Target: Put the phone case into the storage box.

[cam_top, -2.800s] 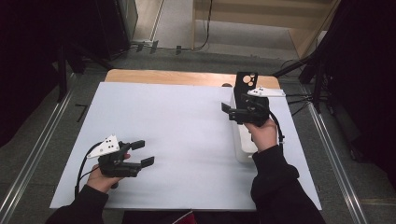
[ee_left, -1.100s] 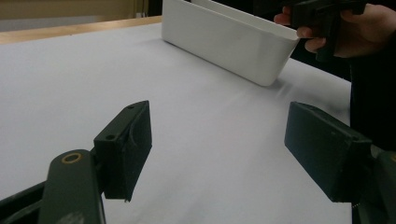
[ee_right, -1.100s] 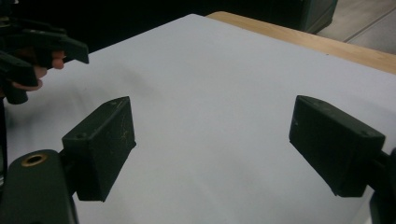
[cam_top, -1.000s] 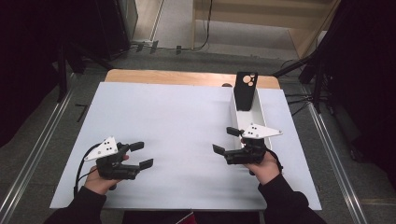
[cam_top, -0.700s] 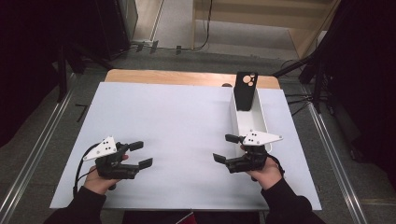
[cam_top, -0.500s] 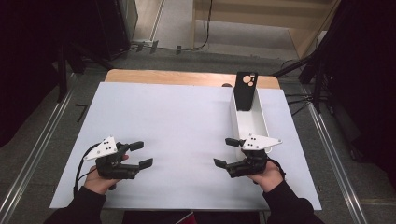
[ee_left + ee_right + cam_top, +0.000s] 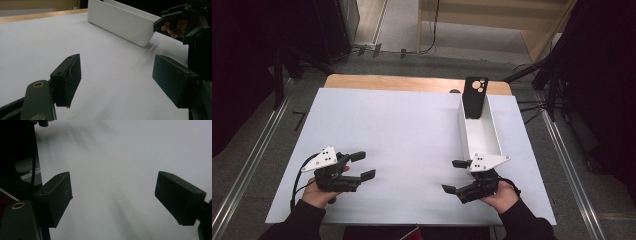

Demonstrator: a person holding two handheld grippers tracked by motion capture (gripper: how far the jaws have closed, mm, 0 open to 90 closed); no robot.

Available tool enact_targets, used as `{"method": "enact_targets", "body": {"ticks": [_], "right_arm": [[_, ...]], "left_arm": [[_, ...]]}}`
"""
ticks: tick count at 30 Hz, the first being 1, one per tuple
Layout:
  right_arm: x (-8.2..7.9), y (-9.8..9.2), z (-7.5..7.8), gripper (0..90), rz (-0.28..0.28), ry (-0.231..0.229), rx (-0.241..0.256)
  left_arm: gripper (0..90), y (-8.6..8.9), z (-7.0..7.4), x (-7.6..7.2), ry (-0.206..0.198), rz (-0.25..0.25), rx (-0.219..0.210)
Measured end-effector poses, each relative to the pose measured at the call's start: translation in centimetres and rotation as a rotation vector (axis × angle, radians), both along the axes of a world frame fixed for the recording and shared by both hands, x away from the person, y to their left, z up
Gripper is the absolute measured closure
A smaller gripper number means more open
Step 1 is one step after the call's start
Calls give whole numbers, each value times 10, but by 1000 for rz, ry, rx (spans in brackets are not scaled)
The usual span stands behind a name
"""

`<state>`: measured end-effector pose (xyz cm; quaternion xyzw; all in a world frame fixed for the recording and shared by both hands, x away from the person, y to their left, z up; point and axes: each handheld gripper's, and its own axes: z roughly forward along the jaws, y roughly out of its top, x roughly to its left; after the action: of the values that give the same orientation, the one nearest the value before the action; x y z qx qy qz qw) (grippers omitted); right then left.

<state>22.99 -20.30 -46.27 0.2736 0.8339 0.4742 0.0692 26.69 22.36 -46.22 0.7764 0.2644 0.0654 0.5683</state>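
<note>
A long white tray point(image 7: 481, 134) lies on the right side of the white table sheet point(image 7: 402, 135). A black phone case point(image 7: 474, 97) with round camera holes leans upright in the tray's far end. My right gripper point(image 7: 453, 176) is open near the table's front edge, just in front of the tray's near end, with nothing between its jaws. My left gripper point(image 7: 363, 165) is open at the front left, also holding nothing. In the left gripper view the tray point(image 7: 120, 21) lies ahead and the other gripper point(image 7: 183, 20) shows at the right.
A strip of bare wooden tabletop point(image 7: 412, 83) runs along the far edge. Metal floor rails point(image 7: 247, 165) flank the table. A dark stand point(image 7: 557, 75) with cables stands off the right side.
My right gripper left the phone case standing in the tray's far end, drew back along the tray to the front edge and now rests open. The left gripper stayed put.
</note>
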Motion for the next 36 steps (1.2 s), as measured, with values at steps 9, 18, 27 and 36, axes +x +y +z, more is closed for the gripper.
{"method": "enact_targets", "body": {"ticks": [9,18,27,36], "right_arm": [[-4,-4,-9,129,2,40,-99],[-8,-15,-19,129,-24,65,-124],[-10,-27,-27,129,-64,99,-140],[-9,-28,-29,129,-78,96,-140]], "left_arm": [[229,0,-1,0,2,0,1],[229,0,-2,-1,6,-7,15],[229,0,-3,-2,9,-10,17],[229,0,-3,-1,13,-11,18]]}}
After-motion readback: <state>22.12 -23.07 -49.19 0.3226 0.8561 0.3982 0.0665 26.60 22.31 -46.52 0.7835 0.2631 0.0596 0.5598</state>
